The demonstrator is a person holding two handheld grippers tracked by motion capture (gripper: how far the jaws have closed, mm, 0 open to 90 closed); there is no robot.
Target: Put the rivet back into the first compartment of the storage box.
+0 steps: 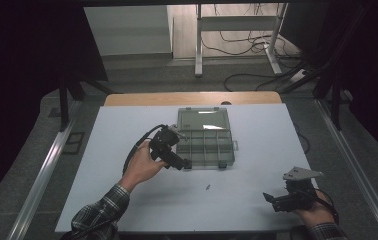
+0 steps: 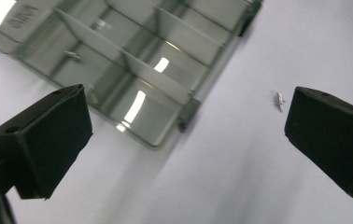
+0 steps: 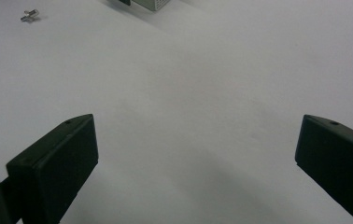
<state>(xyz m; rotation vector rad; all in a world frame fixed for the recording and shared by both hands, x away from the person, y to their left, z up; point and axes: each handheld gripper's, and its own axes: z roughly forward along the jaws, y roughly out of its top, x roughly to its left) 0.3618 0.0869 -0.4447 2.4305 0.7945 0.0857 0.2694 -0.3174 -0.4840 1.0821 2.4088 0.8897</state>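
A clear plastic compartment box (image 1: pixel 212 148) lies in the middle of the white table, its lid (image 1: pixel 202 120) folded open at the back. My left gripper (image 1: pixel 179 155) hovers at the box's front left corner, jaws wide apart with nothing between them. In the left gripper view the box (image 2: pixel 132 60) lies ahead, with a small metal part (image 2: pixel 73 55) in one compartment. A small screw (image 1: pixel 207 187) lies loose on the table; it also shows beside a jaw (image 2: pixel 280 99). My right gripper (image 1: pixel 272 200) rests open near the front right edge, far from the screw (image 3: pixel 30 16).
The white table top (image 1: pixel 127 200) ends in a wooden strip (image 1: pixel 192 98) at the back. A corner of the box (image 3: pixel 151 3) shows at the top of the right gripper view. Behind the table are a desk frame (image 1: pixel 199 45) and cables on the floor.
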